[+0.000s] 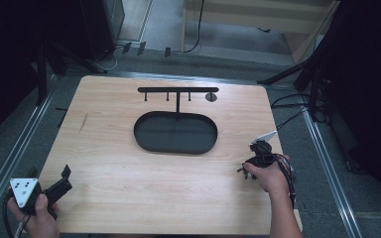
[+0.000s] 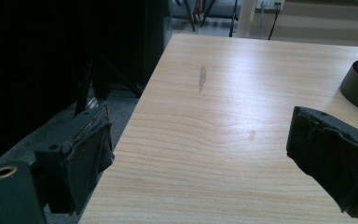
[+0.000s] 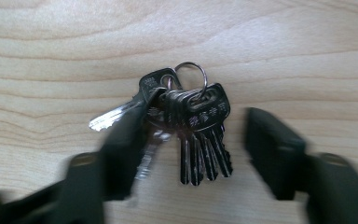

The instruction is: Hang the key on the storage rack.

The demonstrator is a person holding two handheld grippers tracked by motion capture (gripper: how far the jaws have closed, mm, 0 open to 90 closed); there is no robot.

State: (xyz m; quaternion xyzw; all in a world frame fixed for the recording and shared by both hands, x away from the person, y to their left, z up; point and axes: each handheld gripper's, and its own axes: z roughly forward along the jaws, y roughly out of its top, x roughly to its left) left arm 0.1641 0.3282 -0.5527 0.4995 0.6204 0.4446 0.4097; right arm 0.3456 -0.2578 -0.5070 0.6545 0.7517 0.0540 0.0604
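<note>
A: What is the surface (image 1: 129,183) like?

B: Pale wood with wavy grain and rounded corners, plus one grey smear (image 2: 202,77) toward its left side. Near the far middle sits a flat, oval black tray (image 1: 175,133) with a low rim, and from its far rim a thin black T-shaped rack (image 1: 178,91) rises, with short pegs under its bar and a small round disc at the right end.

A: And the keys?

B: A bunch of keys (image 3: 186,126) lies flat on the wood near the right edge, under the right gripper (image 3: 191,156). They are dark metal blades fanned from a thin silver ring, and one brighter silver key sticks out sideways.

A: Are its fingers on them?

B: They are spread, one on each side of the bunch; the left one blurs over the silver key, so I cannot tell whether it touches.

A: The left gripper (image 2: 200,158)?

B: At the near left corner, fingers wide apart over bare wood, their black pads (image 2: 86,161) frayed and rough.
</note>
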